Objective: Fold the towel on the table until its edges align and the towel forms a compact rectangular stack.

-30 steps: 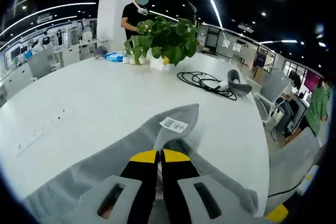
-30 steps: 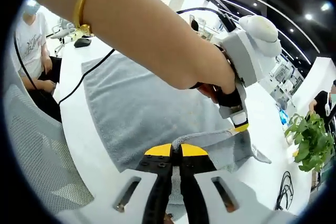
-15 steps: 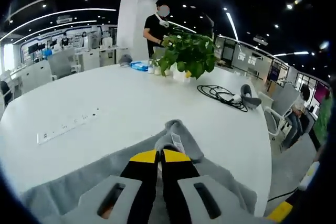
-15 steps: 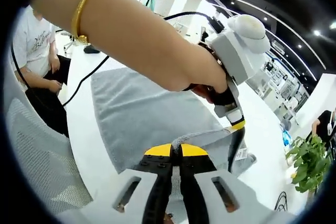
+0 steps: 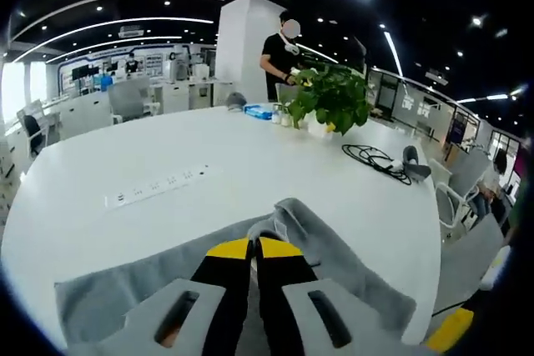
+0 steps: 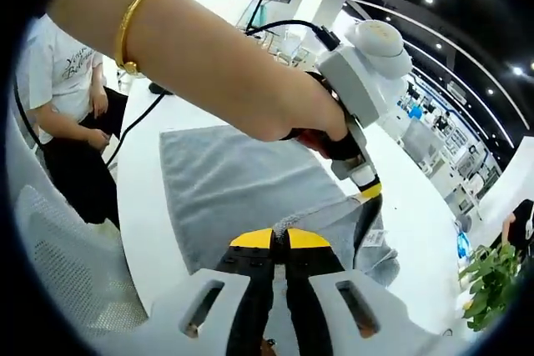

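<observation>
Left gripper view: left gripper (image 5: 254, 248) has its yellow-tipped jaws pressed together on a raised fold of the grey towel (image 5: 334, 260), which bunches up just ahead of the tips and spreads flat to either side over the white table (image 5: 167, 156). On the table beyond: a strip of power sockets (image 5: 163, 188), a potted plant (image 5: 329, 102), a blue packet (image 5: 259, 111) beside it, a coil of black cable (image 5: 380, 158) and a grey headset-like item (image 5: 415, 164) near the far edge. A person in black (image 5: 279, 56) stands behind the plant. Right gripper view: right gripper (image 6: 279, 239) is clamped on the near edge of the towel (image 6: 242, 189), cloth pinched between the yellow tips. The towel lies flat on the table (image 6: 138, 198), its far part lifted and doubled over. The left gripper (image 6: 367, 188) comes in from above, held by a hand (image 6: 313, 114) with a gold bracelet (image 6: 133, 18) on the wrist; its tips grip the lifted towel corner, a white label (image 6: 375, 239) hanging below. A black cable (image 6: 138, 131) trails across the table edge. A seated person in a white shirt (image 6: 71, 64) is at left, with a mesh chair (image 6: 67, 281) in the foreground.
</observation>
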### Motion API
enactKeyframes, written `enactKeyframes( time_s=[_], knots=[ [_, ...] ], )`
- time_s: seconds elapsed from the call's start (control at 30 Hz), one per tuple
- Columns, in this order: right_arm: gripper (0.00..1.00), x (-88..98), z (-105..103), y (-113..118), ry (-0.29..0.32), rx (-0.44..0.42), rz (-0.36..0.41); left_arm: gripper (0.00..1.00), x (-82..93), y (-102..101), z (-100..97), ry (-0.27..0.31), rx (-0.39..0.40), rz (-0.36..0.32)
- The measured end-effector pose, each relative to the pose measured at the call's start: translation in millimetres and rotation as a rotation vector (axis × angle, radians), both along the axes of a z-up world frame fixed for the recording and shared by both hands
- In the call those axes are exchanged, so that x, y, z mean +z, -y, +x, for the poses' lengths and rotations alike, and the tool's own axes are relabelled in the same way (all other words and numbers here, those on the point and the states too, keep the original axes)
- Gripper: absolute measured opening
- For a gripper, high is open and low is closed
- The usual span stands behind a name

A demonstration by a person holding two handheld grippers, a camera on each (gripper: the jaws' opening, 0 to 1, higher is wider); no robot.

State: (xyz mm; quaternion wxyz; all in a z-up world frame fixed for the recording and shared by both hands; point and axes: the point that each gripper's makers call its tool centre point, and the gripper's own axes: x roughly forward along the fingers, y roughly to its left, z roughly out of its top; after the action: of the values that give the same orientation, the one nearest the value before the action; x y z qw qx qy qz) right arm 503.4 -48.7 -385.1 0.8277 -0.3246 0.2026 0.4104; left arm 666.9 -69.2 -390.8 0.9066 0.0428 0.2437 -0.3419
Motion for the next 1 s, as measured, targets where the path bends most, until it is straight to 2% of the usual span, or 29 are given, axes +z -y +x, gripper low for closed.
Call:
enactKeyframes(
  time_s=[0.33,0.63,1.0],
  knots=[
    [0.01,6.4,-5.2,-40.4,0.019,0.073,0.001,0.01,2.9,-52.9,-2.2,0.008,0.072,-0.01],
    [0.01,4.6,-15.9,-66.4,0.02,0.123,0.003,0.01,9.0,-79.5,-12.3,0.039,0.082,-0.012],
    [0.01,3.5,-21.7,-105.1,0.021,0.188,0.007,0.01,7.2,-123.1,-20.3,0.037,0.145,-0.021]
  ],
)
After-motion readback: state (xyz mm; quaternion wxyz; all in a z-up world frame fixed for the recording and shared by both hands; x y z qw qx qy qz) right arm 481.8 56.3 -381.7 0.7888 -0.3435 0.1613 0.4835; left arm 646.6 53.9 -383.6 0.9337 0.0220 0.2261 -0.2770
